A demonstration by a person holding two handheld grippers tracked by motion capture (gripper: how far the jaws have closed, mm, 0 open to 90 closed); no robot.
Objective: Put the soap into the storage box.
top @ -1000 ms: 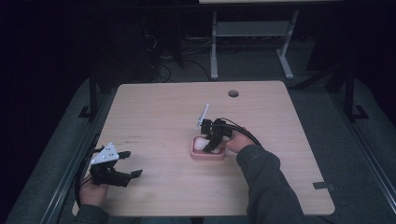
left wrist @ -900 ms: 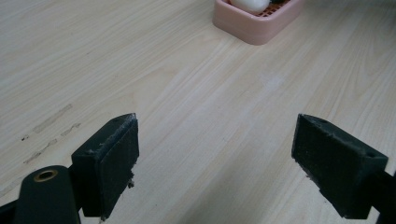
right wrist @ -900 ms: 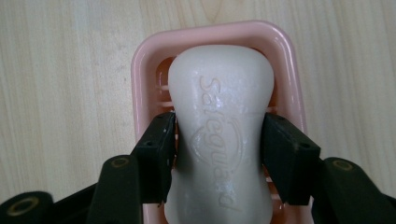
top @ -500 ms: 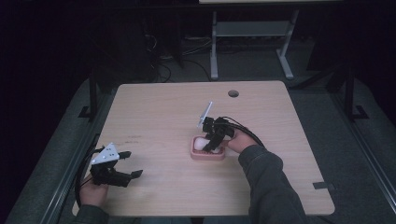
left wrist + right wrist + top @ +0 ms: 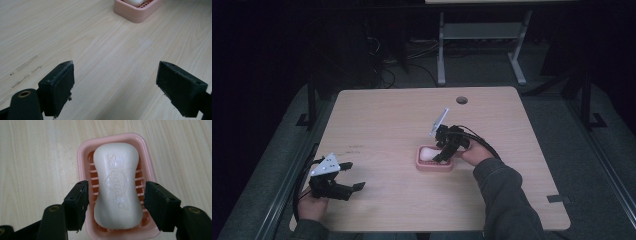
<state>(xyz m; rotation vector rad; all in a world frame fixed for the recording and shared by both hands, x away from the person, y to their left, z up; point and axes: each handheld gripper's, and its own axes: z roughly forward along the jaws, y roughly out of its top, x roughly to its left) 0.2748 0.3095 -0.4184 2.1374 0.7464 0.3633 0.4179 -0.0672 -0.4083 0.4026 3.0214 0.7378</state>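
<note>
A white soap bar lies lengthwise in a pink slatted soap dish near the table's middle. My right gripper points down over the dish. Its jaws have just been opening; they stand on either side of the soap's lower half, and a narrow gap shows at each pad. In the high view the right gripper hangs at the dish's right end beside the soap. My left gripper is open and holds nothing near the front left of the table. Its own view has the left gripper over bare wood, with the dish farther off.
The wooden table has a round cable hole near its far edge. Faint scuff marks lie near the left gripper. A metal stand is on the floor beyond the table.
The right gripper has edged slightly to the right above the dish, its grey plate shifting with it. The left gripper has not moved.
</note>
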